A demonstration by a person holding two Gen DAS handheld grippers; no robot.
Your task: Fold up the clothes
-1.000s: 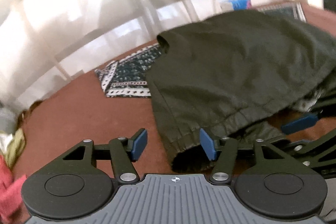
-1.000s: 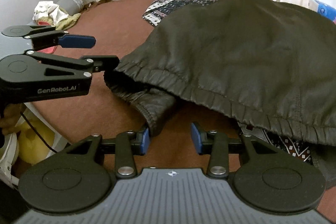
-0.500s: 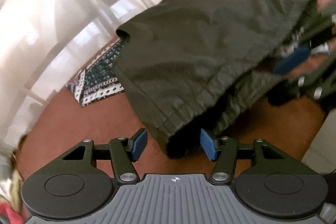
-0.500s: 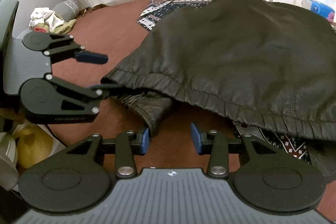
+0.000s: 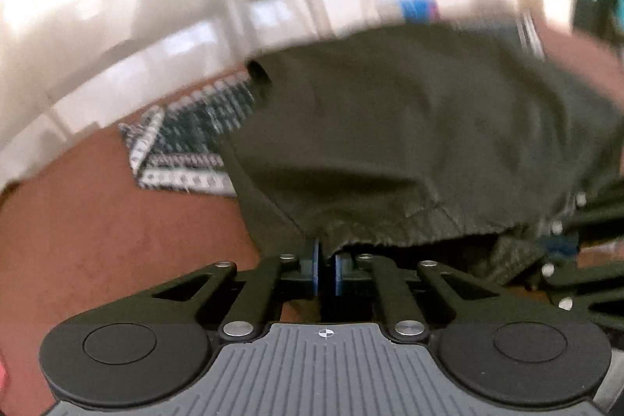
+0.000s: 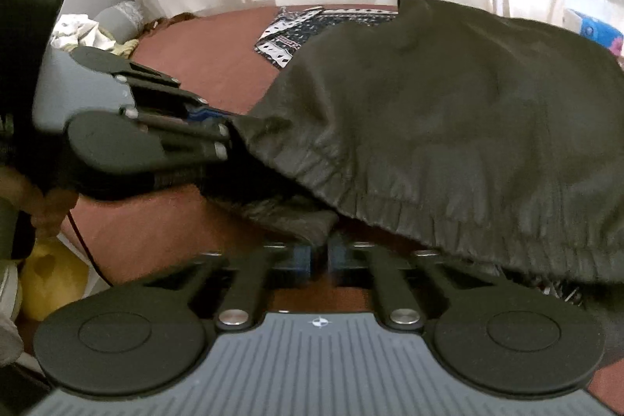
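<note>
Dark garment point(image 6: 448, 112) on brown bed point(image 6: 218, 57); left gripper point(image 5: 326, 260) and right gripper point(image 6: 319, 252), jaws just closed, both pinch its hem.

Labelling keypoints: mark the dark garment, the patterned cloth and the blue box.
dark garment point(image 6: 448, 127), right wrist view, middle of its top surface
patterned cloth point(image 6: 288, 34), right wrist view, its exposed near corner
blue box point(image 6: 594, 30), right wrist view, its front face

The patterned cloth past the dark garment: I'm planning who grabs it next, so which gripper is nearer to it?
Left. The left gripper clamps the dark garment's hem on the patterned cloth's side; the right gripper grips farther along.
</note>
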